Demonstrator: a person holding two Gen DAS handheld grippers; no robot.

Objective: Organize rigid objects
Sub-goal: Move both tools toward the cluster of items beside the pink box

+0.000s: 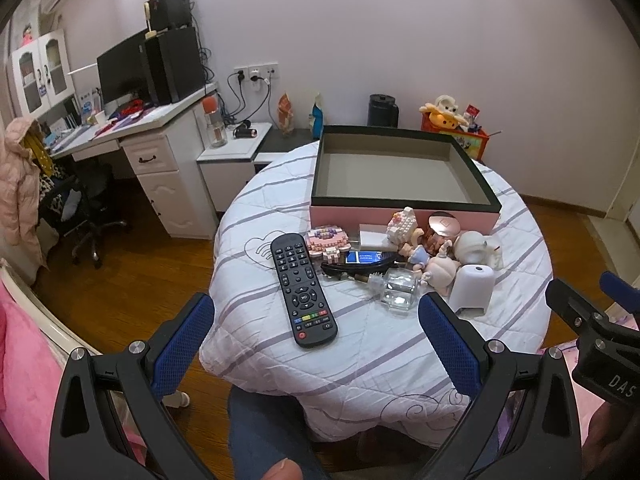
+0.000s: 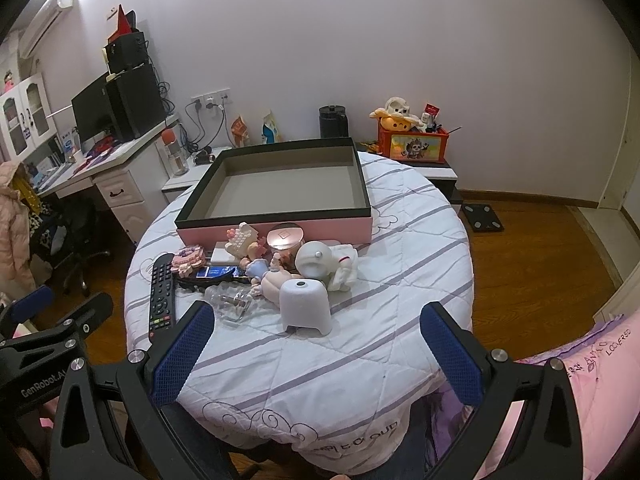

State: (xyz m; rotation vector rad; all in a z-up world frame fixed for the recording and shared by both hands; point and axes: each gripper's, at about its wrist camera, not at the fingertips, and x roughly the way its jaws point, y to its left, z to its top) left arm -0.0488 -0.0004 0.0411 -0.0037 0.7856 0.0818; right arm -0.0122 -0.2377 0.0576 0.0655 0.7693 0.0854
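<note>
Both claws, left (image 1: 316,332) and right (image 2: 318,340), hung wide and empty while the remote (image 1: 303,289), light, stiff, slick plastic, lay flat beside the clutter, best pinched across its narrow waist.

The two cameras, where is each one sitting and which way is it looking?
Left wrist view: sits on the left gripper, looking forward over the table at the remote control and pink box; its open blue fingers, a thumb and the right gripper show.
Right wrist view: sits on the right gripper, facing the white dome-shaped gadget and the box; its open fingers and the left gripper show.
Both share the table, box, remote and toy pile.
</note>
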